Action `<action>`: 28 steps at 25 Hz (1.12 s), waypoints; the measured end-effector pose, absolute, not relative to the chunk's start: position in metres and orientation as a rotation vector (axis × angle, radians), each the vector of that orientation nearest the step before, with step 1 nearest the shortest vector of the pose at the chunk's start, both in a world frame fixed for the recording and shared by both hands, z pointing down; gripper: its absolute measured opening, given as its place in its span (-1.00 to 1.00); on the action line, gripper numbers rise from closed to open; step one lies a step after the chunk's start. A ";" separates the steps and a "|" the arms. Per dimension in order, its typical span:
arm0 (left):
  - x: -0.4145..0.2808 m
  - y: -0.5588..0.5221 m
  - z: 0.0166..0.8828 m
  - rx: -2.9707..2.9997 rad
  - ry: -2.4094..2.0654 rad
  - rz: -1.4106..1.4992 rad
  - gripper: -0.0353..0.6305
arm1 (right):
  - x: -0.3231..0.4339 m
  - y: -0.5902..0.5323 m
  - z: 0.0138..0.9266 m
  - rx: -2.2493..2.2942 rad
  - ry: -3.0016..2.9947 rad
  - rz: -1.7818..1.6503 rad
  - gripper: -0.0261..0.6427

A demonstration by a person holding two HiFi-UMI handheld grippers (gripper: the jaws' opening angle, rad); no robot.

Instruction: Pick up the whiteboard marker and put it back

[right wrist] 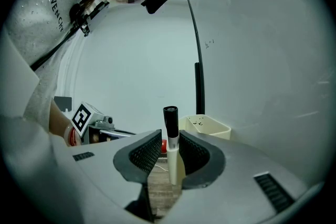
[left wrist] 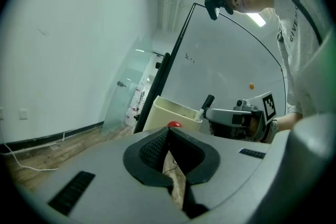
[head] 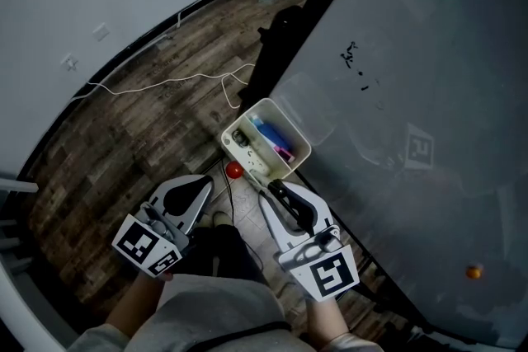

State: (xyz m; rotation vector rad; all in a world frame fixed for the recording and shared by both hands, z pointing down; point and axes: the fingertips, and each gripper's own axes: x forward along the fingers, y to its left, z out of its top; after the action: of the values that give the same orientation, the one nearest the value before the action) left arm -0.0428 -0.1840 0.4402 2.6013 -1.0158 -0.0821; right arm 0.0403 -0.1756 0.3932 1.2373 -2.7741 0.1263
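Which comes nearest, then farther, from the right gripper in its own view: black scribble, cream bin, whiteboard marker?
1. Whiteboard marker: upright between the fingers.
2. Cream bin: just ahead, slightly right.
3. Black scribble: farthest, high up on the whiteboard.

Text seen | I read "GIVENCH" down the person's white shirt | black scribbles on the whiteboard: I can't read them | square code marker there: pattern only
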 end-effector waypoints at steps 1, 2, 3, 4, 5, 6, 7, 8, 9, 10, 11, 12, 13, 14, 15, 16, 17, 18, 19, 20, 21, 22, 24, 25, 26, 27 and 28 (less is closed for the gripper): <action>-0.042 -0.183 0.440 2.602 -1.013 -0.082 -0.85 | 0.040 -0.175 0.393 1.238 -2.773 0.125 -0.60; -0.042 -0.183 0.439 2.604 -1.009 -0.083 -0.85 | 0.040 -0.174 0.393 1.238 -2.771 0.123 -0.60; -0.041 -0.182 0.439 2.606 -1.005 -0.085 -0.85 | 0.040 -0.174 0.393 1.239 -2.770 0.121 -0.59; -0.041 -0.182 0.439 2.608 -1.002 -0.086 -0.85 | 0.040 -0.173 0.393 1.240 -2.770 0.120 -0.59; -0.040 -0.181 0.438 2.610 -0.998 -0.087 -0.85 | 0.040 -0.173 0.393 1.241 -2.770 0.119 -0.59; -0.039 -0.181 0.438 2.612 -0.995 -0.087 -0.85 | 0.040 -0.172 0.394 1.241 -2.767 0.120 -0.59; -0.038 -0.181 0.437 2.613 -0.991 -0.089 -0.85 | 0.041 -0.171 0.395 1.241 -2.762 0.123 -0.59; -0.037 -0.180 0.437 2.614 -0.987 -0.091 -0.85 | 0.042 -0.170 0.396 1.239 -2.755 0.126 -0.59; -0.036 -0.180 0.436 2.614 -0.984 -0.093 -0.85 | 0.044 -0.169 0.398 1.236 -2.749 0.130 -0.59; -0.036 -0.180 0.436 2.615 -0.982 -0.095 -0.85 | 0.045 -0.169 0.400 1.234 -2.746 0.135 -0.59; -0.035 -0.179 0.435 2.616 -0.981 -0.096 -0.85 | 0.046 -0.168 0.401 1.232 -2.744 0.140 -0.59; -0.034 -0.179 0.435 2.616 -0.980 -0.097 -0.85 | 0.047 -0.167 0.403 1.230 -2.744 0.145 -0.59; -0.034 -0.178 0.435 2.617 -0.978 -0.097 -0.85 | 0.047 -0.167 0.404 1.229 -2.743 0.151 -0.59; -0.033 -0.177 0.435 2.619 -0.977 -0.096 -0.85 | 0.048 -0.166 0.405 1.229 -2.743 0.156 -0.59; -0.033 -0.176 0.435 2.620 -0.974 -0.094 -0.85 | 0.048 -0.165 0.405 1.232 -2.744 0.160 -0.59; -0.032 -0.175 0.435 2.622 -0.969 -0.092 -0.85 | 0.048 -0.165 0.405 1.238 -2.743 0.165 -0.59; -0.032 -0.173 0.434 2.624 -0.963 -0.091 -0.85 | 0.048 -0.164 0.405 1.246 -2.741 0.170 -0.59; -0.031 -0.172 0.434 2.627 -0.955 -0.090 -0.85 | 0.048 -0.164 0.406 1.258 -2.738 0.177 -0.59; -0.030 -0.171 0.434 2.630 -0.947 -0.090 -0.85 | 0.048 -0.163 0.406 1.270 -2.735 0.186 -0.59; -0.029 -0.170 0.434 2.634 -0.938 -0.090 -0.85 | 0.048 -0.163 0.407 1.282 -2.730 0.195 -0.59; -0.028 -0.170 0.433 2.638 -0.927 -0.092 -0.85 | 0.048 -0.162 0.408 1.293 -2.724 0.207 -0.59; -0.027 -0.169 0.432 2.643 -0.915 -0.094 -0.85 | 0.048 -0.161 0.409 1.301 -2.715 0.222 -0.59; -0.026 -0.167 0.431 2.653 -0.890 -0.093 -0.85 | 0.046 -0.158 0.411 1.309 -2.695 0.265 -0.60; -0.025 -0.166 0.430 2.657 -0.878 -0.093 -0.85 | 0.046 -0.157 0.411 1.321 -2.689 0.287 -0.62; -0.024 -0.165 0.430 2.661 -0.866 -0.093 -0.85 | 0.046 -0.156 0.411 1.339 -2.685 0.305 -0.66; -0.024 -0.164 0.429 2.667 -0.853 -0.094 -0.85 | 0.045 -0.154 0.410 1.359 -2.683 0.319 -0.69; -0.024 -0.163 0.427 2.674 -0.840 -0.097 -0.85 | 0.045 -0.153 0.409 1.377 -2.680 0.327 -0.70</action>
State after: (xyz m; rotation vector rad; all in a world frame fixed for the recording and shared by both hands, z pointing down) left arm -0.0235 -0.1629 0.4274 2.6736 -0.8399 -0.0973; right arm 0.0450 -0.1530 0.4094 1.3771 -2.6804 0.3271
